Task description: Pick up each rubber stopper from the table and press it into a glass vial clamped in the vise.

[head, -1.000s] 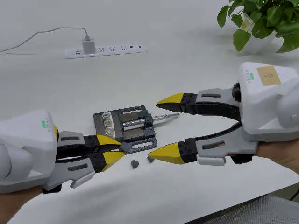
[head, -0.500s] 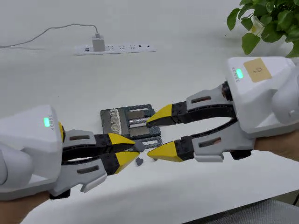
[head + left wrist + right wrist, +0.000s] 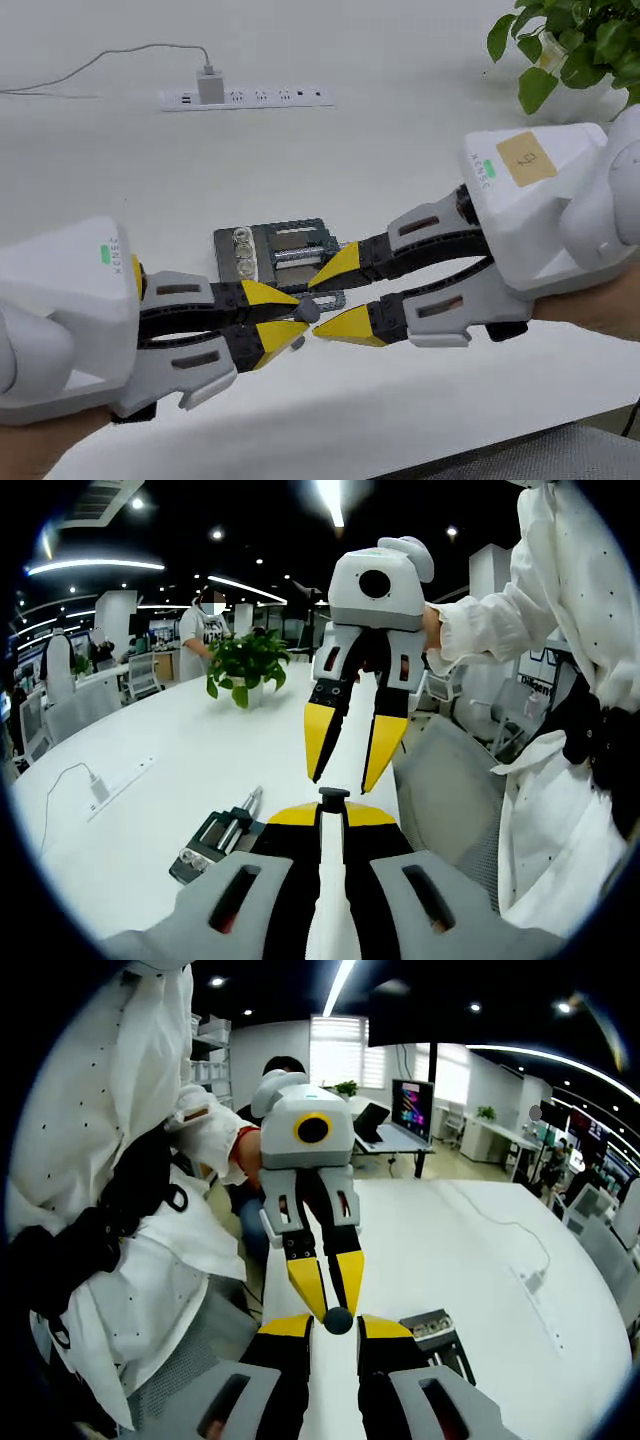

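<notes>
Handover, by my reading. Your left gripper (image 3: 300, 313) pinched the stopper (image 3: 307, 311), jaws nearly closed on it; your right gripper (image 3: 317, 309) stood part open astride it, not touching. The vise (image 3: 298, 241) with vials (image 3: 242, 253) lay at 11 o'clock. You needed a square right grip across it before loosening the left.

Left tongs (image 3: 300, 312) pinched shut, tip to tip with right tongs (image 3: 314, 309), jaws parted.

Small dark grey rubber stopper (image 3: 307, 311), round-topped, pinched between the yellow tips of the left gripper (image 3: 298, 314). Dark vise (image 3: 300, 242) just beyond those tips, lying flat; clear glass vials (image 3: 242, 252) upright in a row at its end on that gripper's side.
</notes>
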{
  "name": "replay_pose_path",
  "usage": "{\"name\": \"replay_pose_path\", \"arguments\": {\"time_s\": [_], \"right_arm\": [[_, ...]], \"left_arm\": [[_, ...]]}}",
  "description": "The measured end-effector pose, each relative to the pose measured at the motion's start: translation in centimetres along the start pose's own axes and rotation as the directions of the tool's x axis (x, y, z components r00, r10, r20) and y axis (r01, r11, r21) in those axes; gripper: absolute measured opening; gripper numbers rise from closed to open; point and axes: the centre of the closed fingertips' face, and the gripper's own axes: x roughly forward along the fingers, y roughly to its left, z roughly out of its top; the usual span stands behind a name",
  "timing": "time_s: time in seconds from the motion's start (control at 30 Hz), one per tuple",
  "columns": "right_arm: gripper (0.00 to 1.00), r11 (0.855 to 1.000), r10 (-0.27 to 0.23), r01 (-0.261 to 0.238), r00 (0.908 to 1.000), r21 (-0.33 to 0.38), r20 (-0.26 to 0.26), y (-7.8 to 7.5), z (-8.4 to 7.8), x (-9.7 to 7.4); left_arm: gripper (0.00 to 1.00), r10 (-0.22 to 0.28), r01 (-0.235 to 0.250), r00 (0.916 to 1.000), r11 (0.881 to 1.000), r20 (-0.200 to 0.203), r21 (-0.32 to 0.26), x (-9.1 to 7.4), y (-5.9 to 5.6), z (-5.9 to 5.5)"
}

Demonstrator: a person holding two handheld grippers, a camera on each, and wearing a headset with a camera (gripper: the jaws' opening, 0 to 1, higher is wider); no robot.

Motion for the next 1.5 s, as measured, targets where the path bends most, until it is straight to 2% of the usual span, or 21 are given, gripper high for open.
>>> {"name": "replay_pose_path", "arguments": {"time_s": [0.87, 1.5], "right_arm": [[0.08, 1.0, -0.001, 0.001, 0.9999, -0.015, -0.012, -0.03, -0.12, 0.04], [0.06, 1.0, 0.006, -0.006, 0.9997, -0.016, -0.023, 0.22, -0.27, 0.25]], "left_arm": [[0.03, -0.016, 0.015, 0.9999, 1.0, 0.007, 0.001, 0.05, -0.2, 0.32], [0.04, -0.016, 0.016, 0.9998, 1.0, 0.015, 0.004, 0.04, -0.29, -0.02]]}}
